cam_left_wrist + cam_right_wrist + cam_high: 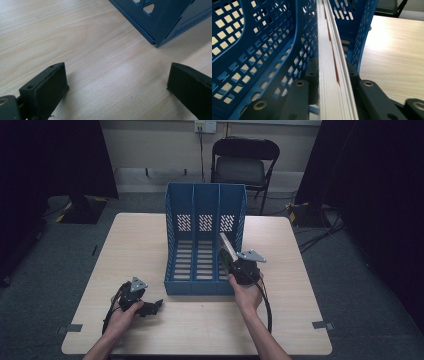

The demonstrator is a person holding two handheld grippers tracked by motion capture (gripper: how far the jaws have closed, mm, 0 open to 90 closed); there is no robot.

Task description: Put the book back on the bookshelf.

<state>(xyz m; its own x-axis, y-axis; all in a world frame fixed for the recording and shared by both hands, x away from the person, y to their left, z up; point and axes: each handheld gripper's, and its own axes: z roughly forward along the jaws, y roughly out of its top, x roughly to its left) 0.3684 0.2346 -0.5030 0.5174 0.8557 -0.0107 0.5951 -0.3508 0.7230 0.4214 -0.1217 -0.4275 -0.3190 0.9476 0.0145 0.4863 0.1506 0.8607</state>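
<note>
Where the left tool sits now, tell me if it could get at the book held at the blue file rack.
Probably not directly. The left tool rests open on the table by the blue file rack's front left corner, while the book is clamped in the right tool at the rightmost slot, with the rack's front between.

The file rack (205, 240) is solid blue with little square holes punched all over its walls and slots across its floor, the book (332, 75) has white page edges with a thin orange streak, the table (145, 250) is pale wood grain, and the chair (243, 162) is black.
</note>
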